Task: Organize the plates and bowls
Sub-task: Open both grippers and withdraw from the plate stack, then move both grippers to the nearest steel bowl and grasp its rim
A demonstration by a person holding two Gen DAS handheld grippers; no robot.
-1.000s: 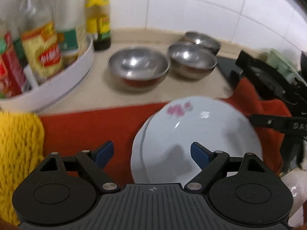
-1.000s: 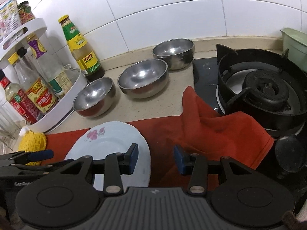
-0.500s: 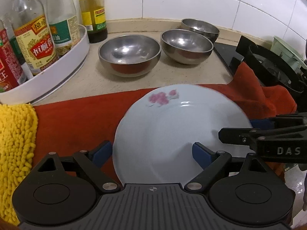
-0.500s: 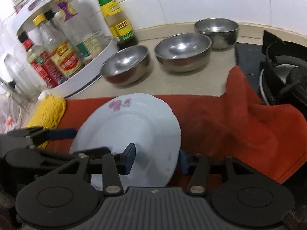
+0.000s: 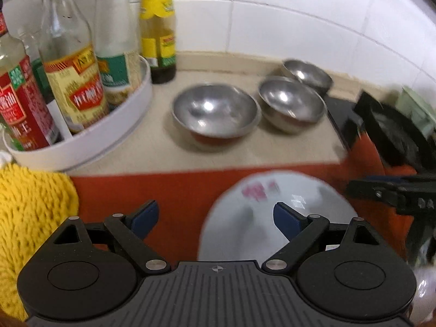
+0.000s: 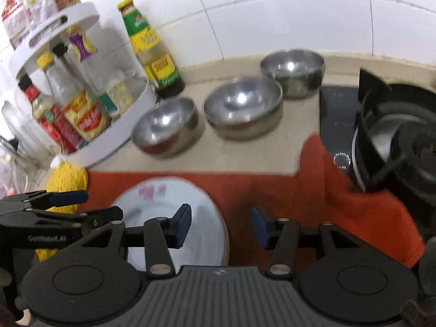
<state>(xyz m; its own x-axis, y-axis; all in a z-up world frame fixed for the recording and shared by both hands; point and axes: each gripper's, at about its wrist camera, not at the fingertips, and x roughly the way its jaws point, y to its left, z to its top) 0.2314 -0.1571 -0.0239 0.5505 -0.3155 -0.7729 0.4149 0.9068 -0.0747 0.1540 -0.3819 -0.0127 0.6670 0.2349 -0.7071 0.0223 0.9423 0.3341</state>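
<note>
Fingers, left gripper [image 5: 215, 219]: blue pads spread wide, nothing between them but red cloth; one pad overlaps the plate's rim in view, contact not confirmed.
Fingers, right gripper [image 6: 220, 224]: partly apart, having just been opening; no item gripped, the plate's right edge lying under the gap.

White plate [image 6: 174, 218], pink flower print: flat on the red cloth [image 6: 272, 190], near counter edge, between the two grippers. Judged placed, possibly on top of a second plate; motion blur leaves that unsettled.

Steel bowls, three: near bowl [image 6: 166, 125], middle bowl [image 6: 242, 106], far bowl [image 6: 293, 68]. Separate, in a diagonal row on the beige counter [image 6: 245, 152], none nested. Judged the remaining work: stacking or grouping them.

Also present: white bottle carousel [image 6: 114, 136], green-capped sauce bottle [image 6: 152, 51], yellow chenille cloth [image 5: 30, 212], gas burner [image 6: 397, 141].

Hard to read: both views blurred; labels illegible; plate's near edge hidden behind gripper bodies; green object beyond the burner cropped, unidentified.
</note>
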